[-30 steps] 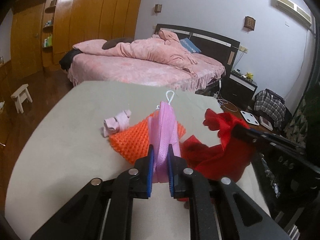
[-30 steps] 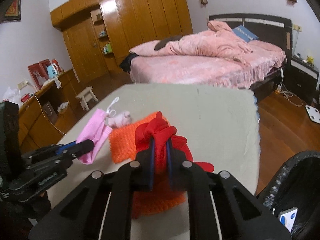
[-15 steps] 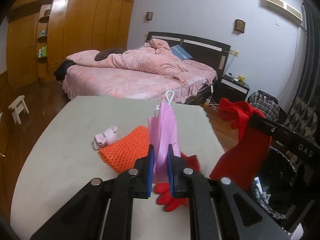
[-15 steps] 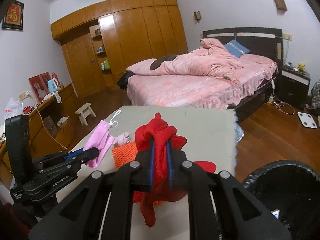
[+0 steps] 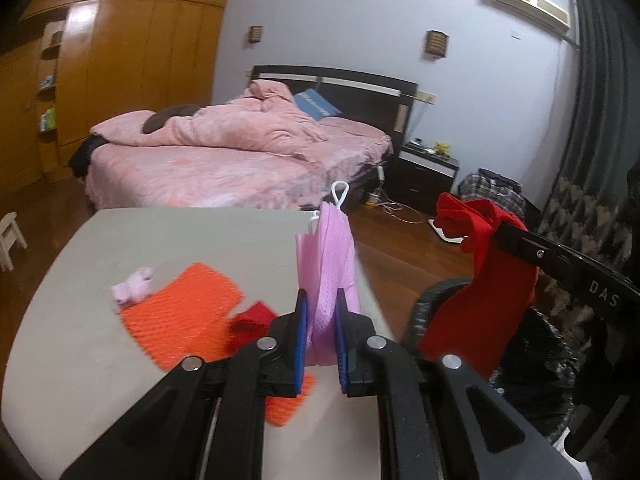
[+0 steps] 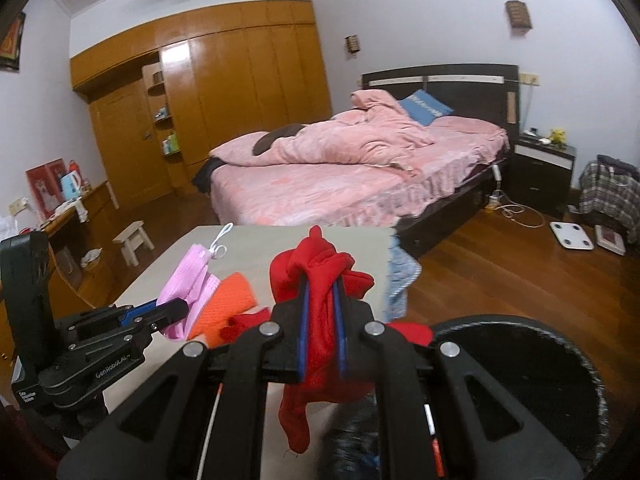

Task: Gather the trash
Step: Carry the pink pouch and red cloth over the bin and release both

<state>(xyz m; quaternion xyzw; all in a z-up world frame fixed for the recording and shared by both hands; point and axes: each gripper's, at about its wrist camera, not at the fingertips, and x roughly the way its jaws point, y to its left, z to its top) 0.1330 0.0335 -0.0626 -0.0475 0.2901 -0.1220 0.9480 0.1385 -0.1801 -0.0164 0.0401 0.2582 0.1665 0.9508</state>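
My left gripper [image 5: 320,308] is shut on a pink face mask [image 5: 330,256] with white ear loops, held up above the grey table [image 5: 80,340]. My right gripper [image 6: 320,294] is shut on a red cloth [image 6: 316,268] that dangles below its fingers. In the left wrist view that red cloth [image 5: 480,280] hangs over the rim of a black bin [image 5: 540,344] at the right. An orange knitted cloth [image 5: 180,316], a small red piece [image 5: 250,320] and a little pink wad [image 5: 132,290] lie on the table.
The black bin [image 6: 520,364] with a dark liner stands on the wooden floor just right of the table edge. A pink bed [image 6: 340,172] fills the room behind. A white stool [image 6: 132,240] and a wooden side counter [image 6: 80,208] lie left; a scale [image 6: 572,236] lies on the floor.
Both grippers have risen and swung right, away from the table, carrying the mask and the red cloth. The red cloth left the table and now hangs by the bin.
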